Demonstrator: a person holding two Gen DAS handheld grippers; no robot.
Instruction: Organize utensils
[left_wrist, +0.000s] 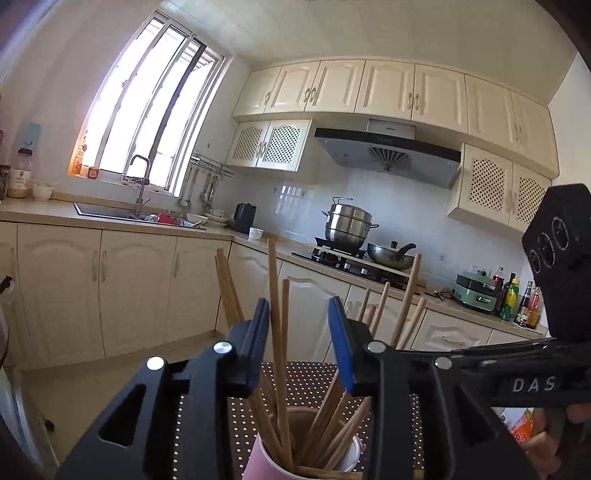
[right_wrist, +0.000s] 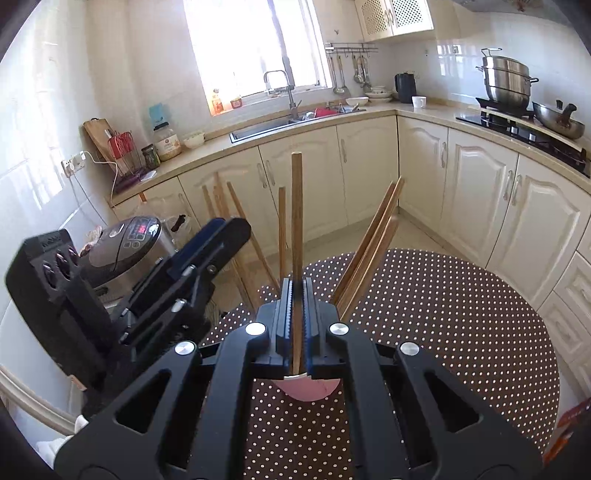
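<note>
A: Where are the chopsticks?
B: Standing fanned in a pink cup (left_wrist: 280, 456) on the polka-dot desk (right_wrist: 461, 314).
A: And the claws?
B: Right claw (right_wrist: 296, 295) clenched on one upright chopstick (right_wrist: 296, 221); left claw (left_wrist: 301, 321) released, straddling the other chopsticks (left_wrist: 280, 350).

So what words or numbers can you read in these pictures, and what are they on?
"DAS": white letters on the black body of the right gripper, cut off by the picture's edge.
Red display on the rice cooker: lit, too blurred to read.
Labels on the sauce bottles, the jar and the range hood: too small to read.
</note>
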